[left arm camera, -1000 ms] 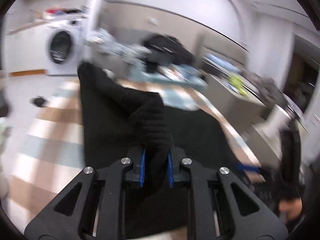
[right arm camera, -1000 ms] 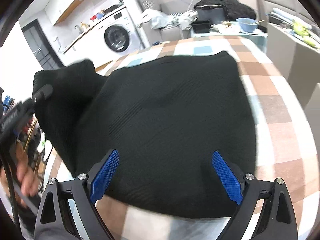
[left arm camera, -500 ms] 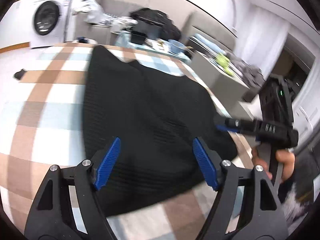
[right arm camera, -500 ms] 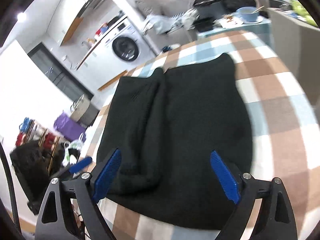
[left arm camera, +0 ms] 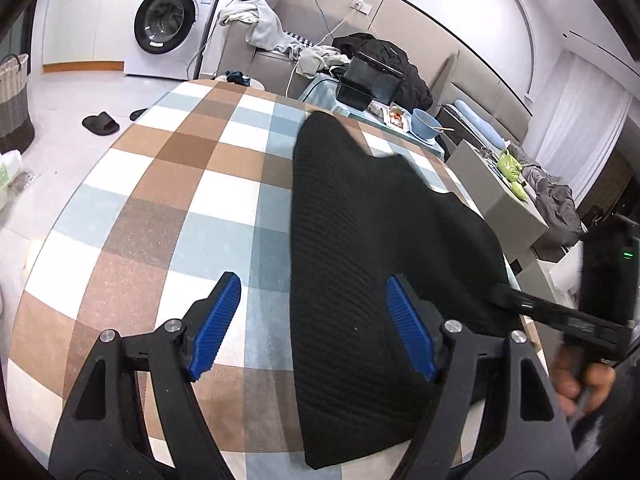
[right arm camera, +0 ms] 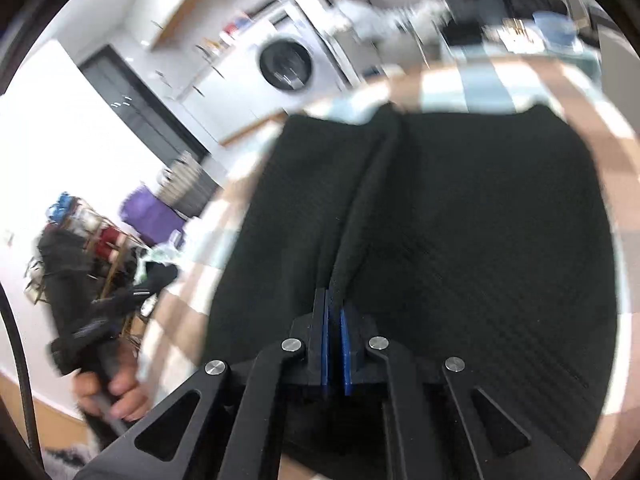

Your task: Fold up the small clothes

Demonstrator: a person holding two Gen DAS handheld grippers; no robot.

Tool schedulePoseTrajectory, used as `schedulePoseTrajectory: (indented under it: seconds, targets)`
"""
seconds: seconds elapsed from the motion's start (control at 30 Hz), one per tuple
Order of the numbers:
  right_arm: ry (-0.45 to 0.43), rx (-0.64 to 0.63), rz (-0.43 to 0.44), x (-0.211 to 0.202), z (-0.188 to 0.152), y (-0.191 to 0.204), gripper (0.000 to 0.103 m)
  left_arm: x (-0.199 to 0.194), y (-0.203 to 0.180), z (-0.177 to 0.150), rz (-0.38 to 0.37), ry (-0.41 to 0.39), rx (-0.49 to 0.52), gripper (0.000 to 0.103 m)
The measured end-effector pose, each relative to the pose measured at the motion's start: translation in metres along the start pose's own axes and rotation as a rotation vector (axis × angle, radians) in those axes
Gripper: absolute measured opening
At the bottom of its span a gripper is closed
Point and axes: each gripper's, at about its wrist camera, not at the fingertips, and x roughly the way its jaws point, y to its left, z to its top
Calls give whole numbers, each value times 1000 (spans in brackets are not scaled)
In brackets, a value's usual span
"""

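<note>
A black ribbed knit garment [left arm camera: 372, 248] lies flat on the checked surface [left arm camera: 172, 184], one side folded over along a lengthwise ridge. At the garment's near edge the right claw [right arm camera: 334, 322] has just been closing and now pinches that ridge of fabric between its blue pads [right arm camera: 345, 354]. The left claw [left arm camera: 316, 326] hangs above the garment's near left edge with its jaws wide apart, touching nothing: one blue pad stands over the bare checks, the other over the knit. Beyond the garment's far end sit a blue bowl [left arm camera: 426, 123] and a black box [left arm camera: 374, 80]. Further off, left of the garment, stands a white washing machine [left arm camera: 172, 24].
</note>
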Motion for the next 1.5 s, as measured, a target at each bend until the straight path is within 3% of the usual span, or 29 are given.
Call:
schedulePoseTrajectory:
  seconds: [0.07, 0.13, 0.2, 0.3, 0.33, 0.43, 0.6, 0.77, 0.8, 0.83, 0.87, 0.9, 1.0, 1.1, 1.17, 1.23, 1.3, 1.33, 1.43, 1.5]
  targets:
    - [-30, -1, 14, -25, -9, 6, 5, 2, 0, 0, 1, 5, 15, 73]
    - [-30, 8, -39, -36, -24, 3, 5, 7, -3, -2, 0, 19, 28, 73]
    - [39, 3, -145, -24, -35, -9, 5, 15, -7, -4, -8, 46, 37, 73]
    - [129, 31, -230, -8, -42, -25, 10, 22, -12, -10, -9, 75, 69, 73]
    - [113, 42, -209, -13, -41, -28, 16, 24, -16, -11, -6, 77, 76, 73]
    - [21, 55, -194, -31, -31, -24, 49, 33, -17, -15, -3, 99, 74, 73]
    - [1, 61, -114, -20, -7, -12, 49, 39, -16, -17, -2, 115, 75, 73]
    - [83, 108, -108, 26, 14, -11, 47, 39, -15, -16, 4, 109, 88, 73]
    - [107, 120, -122, 35, 17, -13, 43, 39, -16, -16, 5, 111, 90, 73]
    - [121, 130, -134, 44, 22, -17, 31, 39, -16, -16, 6, 114, 90, 73]
    - [122, 116, -142, 47, 27, -26, 10, 39, -16, -16, 4, 118, 87, 73]
    - [121, 86, -143, 47, 28, -22, 7, 39, -16, -16, 1, 119, 87, 73]
    - [-7, -54, -108, 22, 37, 9, 6, 37, -18, -15, 1, 109, 100, 73]
    - [-103, -126, -138, 1, 51, 28, 6, 38, -20, -16, 11, 114, 110, 73]
    - [-82, -96, -206, 6, 56, 20, 7, 40, -21, -20, 13, 128, 119, 73]
    - [-6, -80, -298, 27, 55, 8, 8, 42, -21, -23, 17, 144, 126, 73]
    - [72, -40, -319, 41, 48, -6, 10, 42, -19, -27, 26, 153, 127, 73]
    - [99, -6, -291, 44, 41, -13, 13, 41, -18, -29, 29, 155, 128, 73]
    - [133, 78, -138, 32, 18, -26, 45, 38, -15, -37, 17, 186, 131, 73]
    - [159, 118, -3, 20, -5, -28, 46, 35, -13, -42, -1, 196, 128, 73]
